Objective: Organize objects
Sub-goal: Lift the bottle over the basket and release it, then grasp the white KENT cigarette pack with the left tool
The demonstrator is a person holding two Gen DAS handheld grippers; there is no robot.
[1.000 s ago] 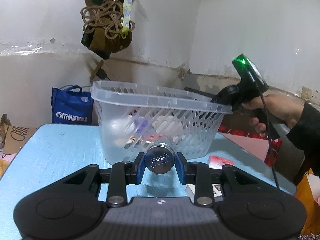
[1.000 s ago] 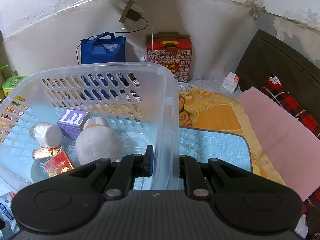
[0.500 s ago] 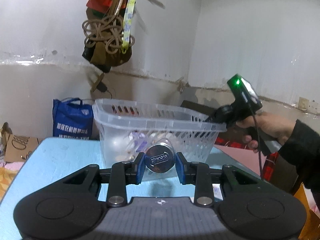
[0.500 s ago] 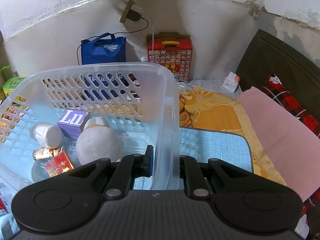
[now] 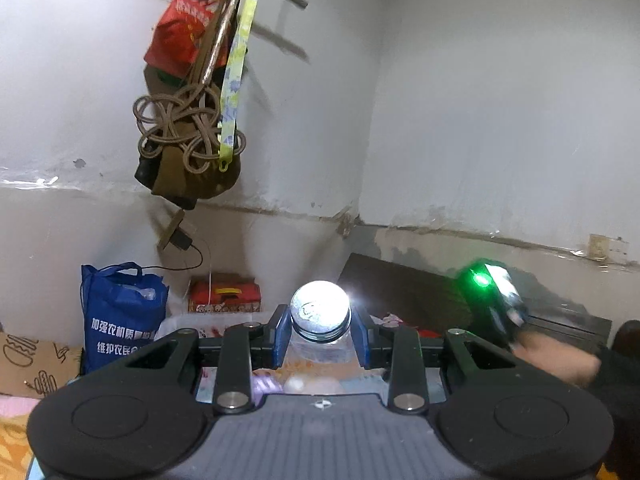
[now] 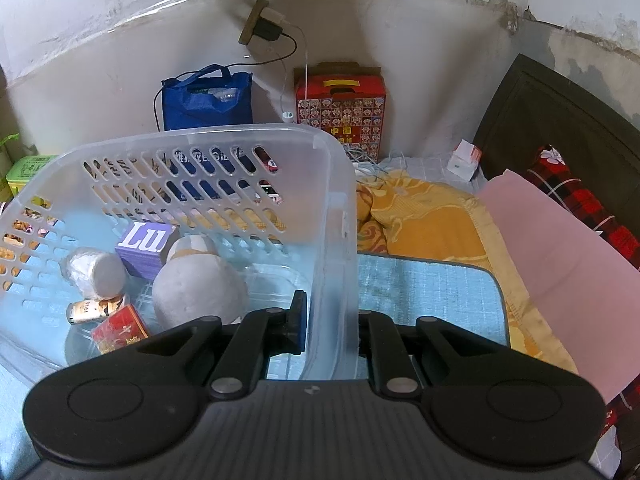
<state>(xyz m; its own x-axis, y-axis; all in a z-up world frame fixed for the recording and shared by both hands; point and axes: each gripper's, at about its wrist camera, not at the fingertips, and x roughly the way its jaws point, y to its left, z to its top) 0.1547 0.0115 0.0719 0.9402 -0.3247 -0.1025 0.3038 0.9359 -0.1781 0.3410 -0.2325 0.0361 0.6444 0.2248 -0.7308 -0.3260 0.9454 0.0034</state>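
Observation:
My left gripper (image 5: pixel 320 334) is shut on a clear glass jar with a shiny metal lid (image 5: pixel 320 310), held up high, its lid glaring in the light. Below and behind it the rim of the clear plastic basket (image 5: pixel 180 322) barely shows. My right gripper (image 6: pixel 331 320) is shut on the near right wall of the basket (image 6: pixel 334 216), one finger inside, one outside. In the basket lie a grey plush toy (image 6: pixel 198 290), a purple box (image 6: pixel 146 246), a white wrapped roll (image 6: pixel 96 272), a small can (image 6: pixel 86 312) and a red pack (image 6: pixel 120 328).
The basket stands on a light blue mat (image 6: pixel 428 292). Behind it are a blue bag (image 6: pixel 208 98) and a red patterned case (image 6: pixel 340 106) against the wall. An orange blanket (image 6: pixel 424 220) and pink sheet (image 6: pixel 560 248) lie to the right. A person's hand (image 5: pixel 556 364) holds the right gripper's handle.
My left gripper has risen with the jar, so the basket has dropped from the middle of its view to below the fingers. The right gripper and basket have not moved.

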